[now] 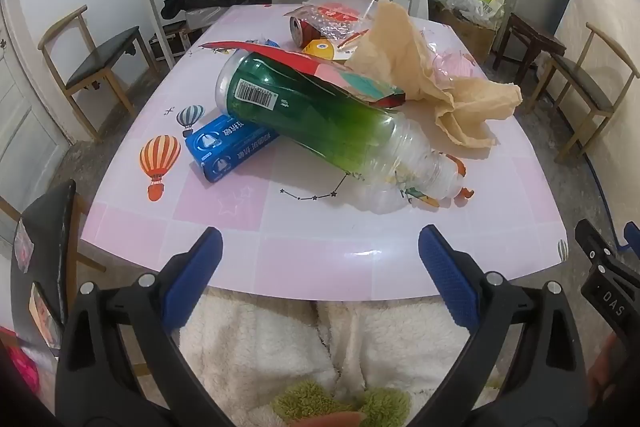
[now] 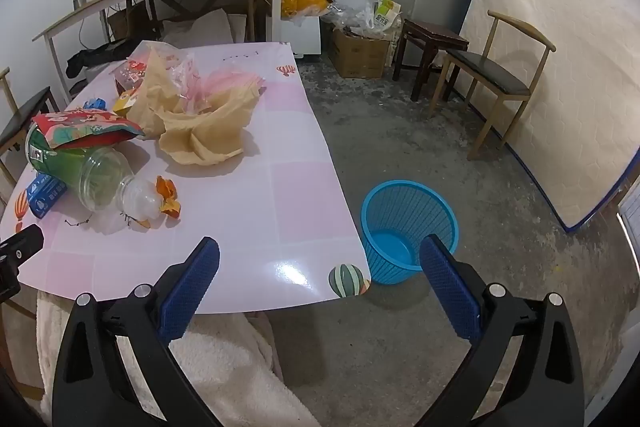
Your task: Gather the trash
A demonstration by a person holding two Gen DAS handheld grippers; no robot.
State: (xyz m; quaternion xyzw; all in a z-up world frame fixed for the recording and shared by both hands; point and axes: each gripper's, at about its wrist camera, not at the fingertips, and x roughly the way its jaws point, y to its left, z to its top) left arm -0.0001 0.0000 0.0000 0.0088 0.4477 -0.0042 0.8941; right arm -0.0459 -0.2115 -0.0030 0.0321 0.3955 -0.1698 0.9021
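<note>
Both grippers, left [image 1: 320, 259] and right [image 2: 320, 269], hang with jaws spread wide and nothing between them, over the near edge of the pink table [image 1: 312, 259]. From left to right the trash lies piled there: blue box [image 1: 224, 147], green bottle [image 1: 312, 119], crumpled tan paper [image 1: 432, 83]. Blue basket [image 2: 408, 227] stands on the floor right of the table.

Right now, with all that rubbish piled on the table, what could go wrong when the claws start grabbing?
The green bottle lies on its side, propped on the blue box, so it may roll when nudged. A red packet rests on it and could slide off. The blue basket stands on the floor beyond the table's edge, so a drop might miss.
</note>
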